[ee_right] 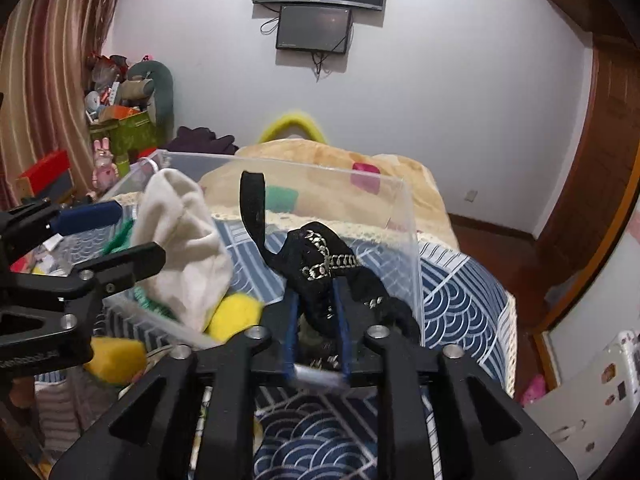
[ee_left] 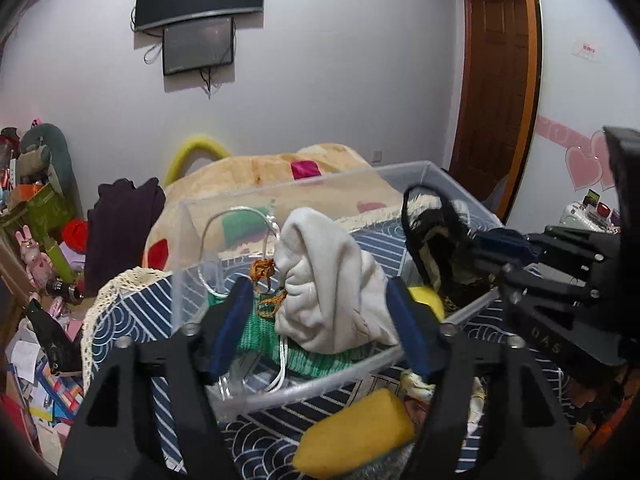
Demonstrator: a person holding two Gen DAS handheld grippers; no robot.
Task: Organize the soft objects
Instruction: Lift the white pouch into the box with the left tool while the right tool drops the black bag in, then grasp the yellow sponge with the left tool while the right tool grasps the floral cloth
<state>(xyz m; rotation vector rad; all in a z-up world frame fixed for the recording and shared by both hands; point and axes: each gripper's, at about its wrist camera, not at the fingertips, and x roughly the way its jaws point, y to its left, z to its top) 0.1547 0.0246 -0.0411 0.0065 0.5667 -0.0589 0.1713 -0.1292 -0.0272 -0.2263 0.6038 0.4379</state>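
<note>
A clear plastic bin (ee_left: pixel 280 388) (ee_right: pixel 412 240) stands on a blue wave-patterned cloth. In it lie a white cloth (ee_left: pixel 332 280) (ee_right: pixel 184 248), a green knit piece (ee_left: pixel 256 332), a yellow ball (ee_left: pixel 430 300) (ee_right: pixel 234 314) and white cord. My left gripper (ee_left: pixel 320 312) is open, its blue pads either side of the white cloth above the bin's near wall. My right gripper (ee_right: pixel 316 304) is shut on a black chain-trimmed fabric piece (ee_right: pixel 320 264) (ee_left: pixel 436 236), held over the bin's right side.
A yellow sponge (ee_left: pixel 356 432) (ee_right: pixel 114 360) lies on the blue cloth (ee_left: pixel 120 320) in front of the bin. A beige blanket (ee_left: pixel 260 172) lies behind it. Toys and boxes crowd the left floor (ee_left: pixel 36 248). A brown door (ee_left: pixel 496 80) stands right.
</note>
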